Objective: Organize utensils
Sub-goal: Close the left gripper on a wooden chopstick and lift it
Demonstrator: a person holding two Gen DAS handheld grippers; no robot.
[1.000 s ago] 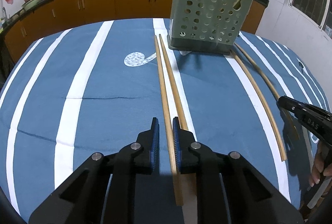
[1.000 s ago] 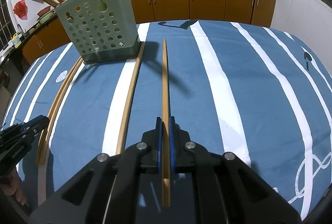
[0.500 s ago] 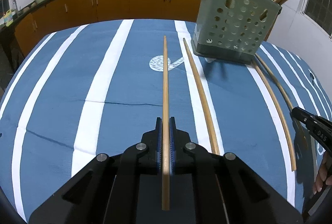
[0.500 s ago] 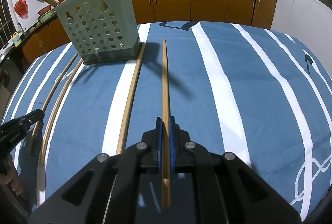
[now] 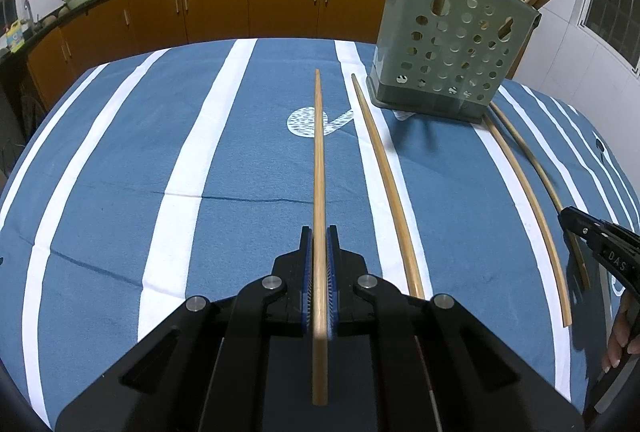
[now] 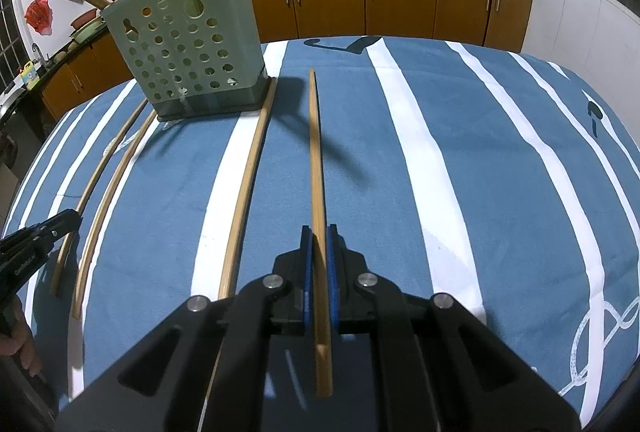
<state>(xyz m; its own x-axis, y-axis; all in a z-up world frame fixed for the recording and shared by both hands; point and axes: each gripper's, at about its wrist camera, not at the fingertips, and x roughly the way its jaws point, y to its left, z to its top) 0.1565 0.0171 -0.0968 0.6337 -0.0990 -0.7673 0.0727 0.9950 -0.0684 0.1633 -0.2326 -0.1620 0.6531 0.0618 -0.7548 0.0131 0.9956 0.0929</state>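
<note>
My left gripper (image 5: 319,232) is shut on a long wooden chopstick (image 5: 319,152) and holds it above the striped blue cloth. My right gripper (image 6: 319,232) is shut on another chopstick (image 6: 316,152), also lifted. A green perforated utensil holder (image 5: 452,48) stands at the far right in the left wrist view and at the far left in the right wrist view (image 6: 188,52), with several chopsticks standing in it. One loose chopstick (image 5: 384,172) lies beside my left gripper. Two more (image 5: 528,200) lie further right.
The table has a blue cloth with white stripes (image 5: 180,172). Orange kitchen cabinets (image 5: 216,8) with woks on the counter run along the back. The other gripper's tip shows at the right edge of the left wrist view (image 5: 600,248) and at the left edge of the right wrist view (image 6: 36,244).
My left gripper has shut on a chopstick and lifted it off the cloth, leaving its neighbour lying. My right gripper has raised its chopstick slightly.
</note>
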